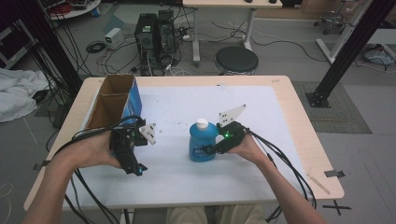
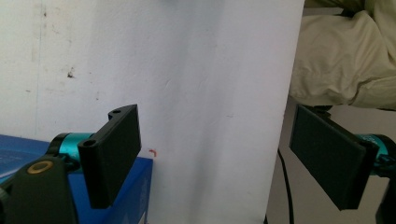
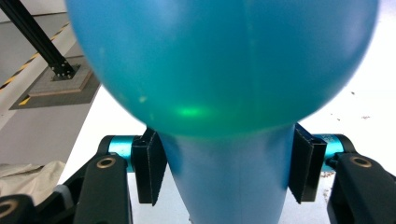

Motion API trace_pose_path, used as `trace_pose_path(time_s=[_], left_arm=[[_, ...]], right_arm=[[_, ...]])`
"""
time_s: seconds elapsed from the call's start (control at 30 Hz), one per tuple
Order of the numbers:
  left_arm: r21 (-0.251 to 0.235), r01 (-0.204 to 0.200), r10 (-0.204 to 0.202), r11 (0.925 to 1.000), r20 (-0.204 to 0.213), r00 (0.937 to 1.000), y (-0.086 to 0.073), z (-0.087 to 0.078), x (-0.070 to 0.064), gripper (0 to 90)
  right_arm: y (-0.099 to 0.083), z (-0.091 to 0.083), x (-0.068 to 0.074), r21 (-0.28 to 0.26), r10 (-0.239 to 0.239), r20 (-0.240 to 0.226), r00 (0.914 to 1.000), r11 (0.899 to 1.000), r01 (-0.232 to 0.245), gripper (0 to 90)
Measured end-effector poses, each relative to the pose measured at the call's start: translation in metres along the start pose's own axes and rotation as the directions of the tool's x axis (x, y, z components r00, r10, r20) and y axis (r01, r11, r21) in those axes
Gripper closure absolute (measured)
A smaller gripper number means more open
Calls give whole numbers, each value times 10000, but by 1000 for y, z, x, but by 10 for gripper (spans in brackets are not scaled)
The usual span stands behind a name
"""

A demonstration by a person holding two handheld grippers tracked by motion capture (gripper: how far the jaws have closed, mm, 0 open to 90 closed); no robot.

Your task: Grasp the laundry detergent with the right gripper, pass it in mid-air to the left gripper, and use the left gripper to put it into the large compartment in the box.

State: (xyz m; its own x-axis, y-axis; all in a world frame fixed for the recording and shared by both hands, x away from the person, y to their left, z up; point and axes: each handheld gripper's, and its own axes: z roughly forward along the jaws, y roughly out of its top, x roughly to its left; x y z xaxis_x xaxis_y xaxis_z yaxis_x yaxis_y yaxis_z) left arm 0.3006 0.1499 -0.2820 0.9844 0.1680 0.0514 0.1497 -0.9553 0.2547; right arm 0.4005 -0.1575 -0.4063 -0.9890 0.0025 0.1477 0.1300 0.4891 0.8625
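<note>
Bottle (image 1: 202,142), blue translucent plastic w/ white cap (image 1: 201,123), upright near centre of bench (image 1: 187,177) on the white sheet. Right tool (image 1: 208,150) closed on it from the person's right, low on the body; in right gripper view, pads (image 3: 149,173) pressed against both sides of a narrower waist of bottle (image 3: 224,93), wider rounded bulge beyond them. Looks liquid-filled to near the shoulder, so prob. moderately heavy, bottom-weighted, contents likely to slosh if swung. Walls smooth, glossy, curved: slippery, likely to yield slightly under squeeze but not fragile. Waist looks like best hold: bulge next to the pads should help stop sliding thru. Firm but not crushing grip; keep upright, cap tightness not verifiable. Left tool (image 1: 135,168) held off to bottle's left, near open cardboard box (image 1: 112,100) w/ blue side; in left gripper view, jaws spread wide, nothing between them, over white sheet and blue box edge (image 2: 140,186).
</note>
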Motion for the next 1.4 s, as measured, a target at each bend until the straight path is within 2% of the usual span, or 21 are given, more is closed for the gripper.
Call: trace_pose_path(time_s=[0.23,0.37,0.53,0.7,0.9,1.07,1.2,1.33,1.4], left_arm=[[-11,47,-47,10000,-105,9999,2,0,0,167],[-107,166,-168,9998,-194,9997,4,-4,3,167],[-550,369,-387,9978,-311,9988,14,-16,10,167],[-1238,441,-488,9913,-357,9982,36,-32,26,167],[-1965,215,-265,9803,-226,9994,73,-46,40,167],[-2119,187,-184,9771,33,9998,102,-46,52,167],[-2029,207,-191,9790,101,9998,119,-41,56,167],[-2237,323,-260,9741,309,9992,133,-37,61,167],[-2233,269,-186,9744,390,9991,139,-35,62,167]], right_arm=[[1,-1,1,-28,-263,315,9992,9996,264,456],[1,-2,-1,-123,-94,256,9996,9999,97,462],[6,-8,1,-22,-251,334,9991,9997,252,465],[19,-27,4,-416,-343,510,9981,9985,364,465],[28,-45,6,-565,-537,696,9961,9967,577,468],[30,-48,9,-339,-694,586,9959,9969,715,468],[34,-50,11,-228,-840,541,9950,9961,853,467],[37,-53,10,-296,-804,506,9955,9962,820,466],[38,-55,11,-248,-846,536,9950,9960,860,466]])
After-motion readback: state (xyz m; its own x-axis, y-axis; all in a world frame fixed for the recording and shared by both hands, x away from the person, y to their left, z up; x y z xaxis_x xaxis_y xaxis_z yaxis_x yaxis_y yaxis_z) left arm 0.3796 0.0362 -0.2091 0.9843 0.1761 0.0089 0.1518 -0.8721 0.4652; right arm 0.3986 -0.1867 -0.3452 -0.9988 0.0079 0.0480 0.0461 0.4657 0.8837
